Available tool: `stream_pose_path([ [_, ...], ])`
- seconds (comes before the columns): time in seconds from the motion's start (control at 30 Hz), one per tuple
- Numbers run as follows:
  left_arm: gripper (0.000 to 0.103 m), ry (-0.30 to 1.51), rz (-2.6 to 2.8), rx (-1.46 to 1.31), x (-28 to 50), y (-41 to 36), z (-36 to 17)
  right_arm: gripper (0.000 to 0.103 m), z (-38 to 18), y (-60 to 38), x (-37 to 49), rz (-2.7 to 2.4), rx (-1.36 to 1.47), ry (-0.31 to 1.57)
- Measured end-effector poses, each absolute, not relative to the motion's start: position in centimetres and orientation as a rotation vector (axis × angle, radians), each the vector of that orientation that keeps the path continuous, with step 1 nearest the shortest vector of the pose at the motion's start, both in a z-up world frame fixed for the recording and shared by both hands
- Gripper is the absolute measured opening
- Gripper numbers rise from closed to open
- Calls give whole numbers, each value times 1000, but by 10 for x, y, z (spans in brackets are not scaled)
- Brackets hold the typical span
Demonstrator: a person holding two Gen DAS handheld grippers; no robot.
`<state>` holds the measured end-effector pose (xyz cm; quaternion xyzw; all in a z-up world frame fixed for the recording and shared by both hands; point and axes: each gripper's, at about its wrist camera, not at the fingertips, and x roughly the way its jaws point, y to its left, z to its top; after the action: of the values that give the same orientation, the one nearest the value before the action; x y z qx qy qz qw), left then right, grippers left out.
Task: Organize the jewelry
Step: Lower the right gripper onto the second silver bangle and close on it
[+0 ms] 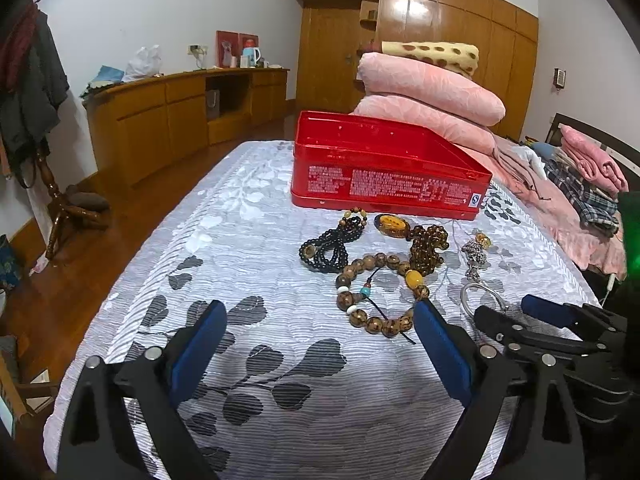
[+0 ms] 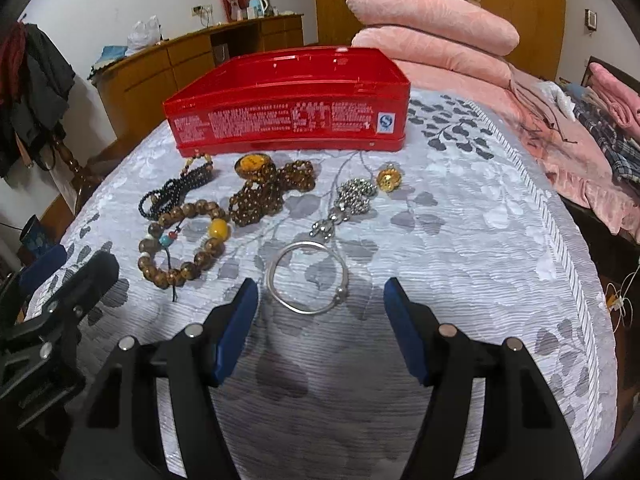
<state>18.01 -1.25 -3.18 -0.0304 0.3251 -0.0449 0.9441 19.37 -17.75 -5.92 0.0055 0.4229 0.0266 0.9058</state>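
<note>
Nothing's packed yet: the red tin [image 2: 288, 92] looks empty on the bed [image 2: 480, 240], all the jewelry [image 2: 224, 208] lying just in front of it. Right claw [image 2: 320, 320] gapes, empty, near the silver bangle [image 2: 307, 276]; left claw [image 1: 320, 344] is spread wide too

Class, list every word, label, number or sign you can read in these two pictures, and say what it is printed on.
White print on the red tin's front wall: too small and blurred to read.
Small white square mark with a blue emblem at the print's right end: letters unreadable.
Nothing else carries readable text.
</note>
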Motion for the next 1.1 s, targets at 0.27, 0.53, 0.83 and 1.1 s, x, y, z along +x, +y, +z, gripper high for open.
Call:
stream_pose_path([
  [0.27, 92, 684, -86, -81, 183, -7, -35, 63, -64, -170, 202, 37, -8, 921],
  [0.53, 92, 691, -94, -63, 184, -9, -34, 48, -64, -164, 208, 32, -42, 933],
  [0.83, 92, 742, -133, -41, 197, -28, -36, 44, -60, -186, 201, 9, -8, 923],
  [1.1, 81, 763, -177, -23, 205, -53, -36, 44, -56, -212, 196, -14, 28, 900],
])
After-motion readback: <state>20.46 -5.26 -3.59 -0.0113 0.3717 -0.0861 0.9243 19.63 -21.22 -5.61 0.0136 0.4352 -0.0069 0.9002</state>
